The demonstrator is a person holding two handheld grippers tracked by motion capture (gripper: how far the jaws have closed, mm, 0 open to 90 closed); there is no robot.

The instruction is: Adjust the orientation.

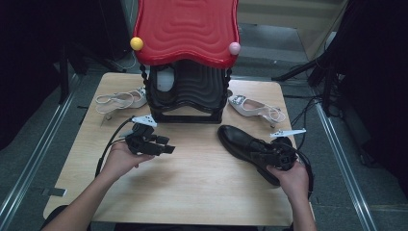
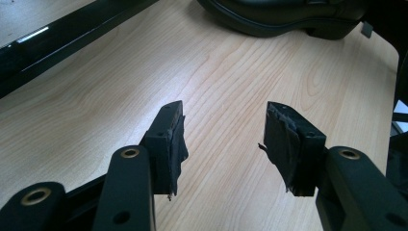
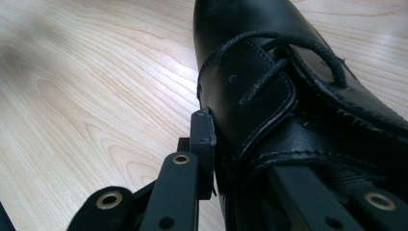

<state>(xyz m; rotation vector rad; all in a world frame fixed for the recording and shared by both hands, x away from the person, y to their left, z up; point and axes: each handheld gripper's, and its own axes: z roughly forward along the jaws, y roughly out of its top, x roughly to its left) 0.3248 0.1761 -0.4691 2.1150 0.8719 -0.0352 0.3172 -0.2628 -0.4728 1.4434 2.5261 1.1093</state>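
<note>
While left tongs (image 2: 223,139) gape, right tongs (image 3: 250,159) seemingly clamp one black shoe (image 3: 288,96).

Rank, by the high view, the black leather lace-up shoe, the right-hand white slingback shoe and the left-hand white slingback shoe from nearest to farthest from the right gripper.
1. Black leather lace-up shoe: in the right gripper, one jaw against its side, one inside.
2. Right-hand white slingback shoe: beyond it, right of the red-topped rack.
3. Left-hand white slingback shoe: across the table, left of the rack.

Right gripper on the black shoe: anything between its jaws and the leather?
Nothing visible. In the right gripper view, one jaw of the right gripper lies flat against the outer side of the black shoe and the other reaches inside the opening, so they clamp its side wall directly. The laces lie farther forward, clear of the grip.
</note>
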